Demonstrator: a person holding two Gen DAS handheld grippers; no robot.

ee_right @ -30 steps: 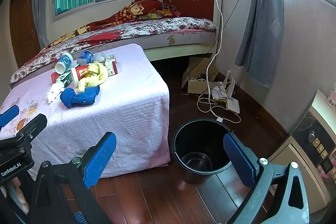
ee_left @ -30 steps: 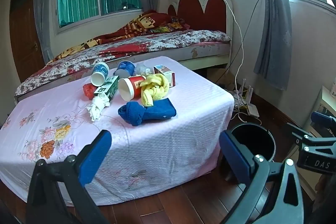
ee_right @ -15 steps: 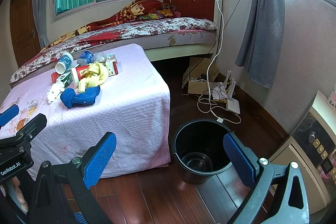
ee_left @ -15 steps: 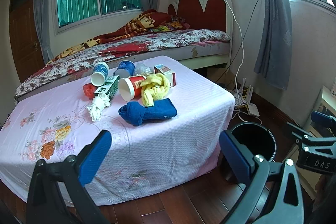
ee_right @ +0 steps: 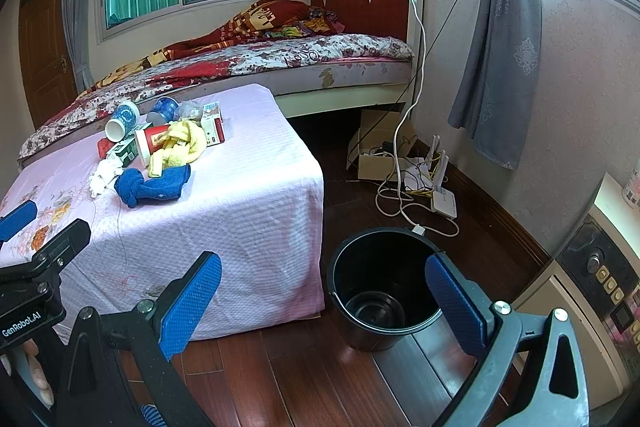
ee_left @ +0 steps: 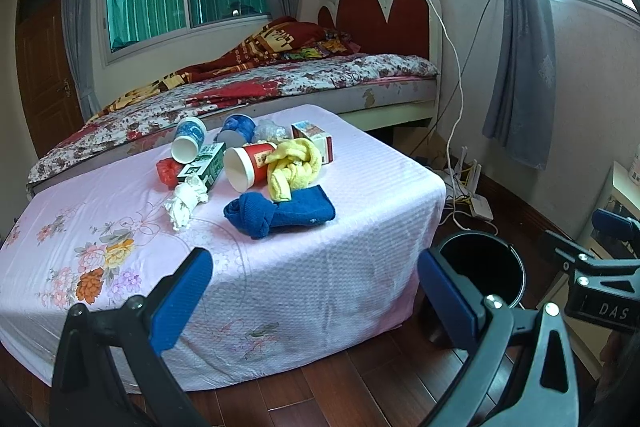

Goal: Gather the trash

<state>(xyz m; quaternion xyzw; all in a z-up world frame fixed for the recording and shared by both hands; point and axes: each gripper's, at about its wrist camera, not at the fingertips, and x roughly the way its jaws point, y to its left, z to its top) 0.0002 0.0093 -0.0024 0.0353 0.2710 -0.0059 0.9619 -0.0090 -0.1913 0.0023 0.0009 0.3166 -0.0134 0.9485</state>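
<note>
A heap of trash lies on the pink-covered table [ee_left: 360, 227]: a red paper cup [ee_left: 248, 167] on its side, a blue-and-white cup [ee_left: 188, 141], a blue cup [ee_left: 238, 129], a green carton [ee_left: 204, 165], a red-and-white box [ee_left: 314, 141], a red wrapper [ee_left: 168, 171], a crumpled white tissue [ee_left: 186, 199] and clear plastic [ee_left: 272, 129]. A yellow cloth [ee_left: 294, 169] and a blue towel [ee_left: 280, 213] rest among them. The black bucket [ee_right: 384, 287] stands on the floor right of the table. My left gripper [ee_left: 316, 295] is open, short of the table's near edge. My right gripper [ee_right: 324, 303] is open, near the bucket.
A bed [ee_left: 260, 87] with a red heart headboard runs behind the table. Cables, a router [ee_right: 442, 201] and a cardboard box [ee_right: 380, 155] clutter the floor by the wall. A grey curtain [ee_right: 500, 67] hangs at right, and a white appliance [ee_right: 600, 287] stands at far right.
</note>
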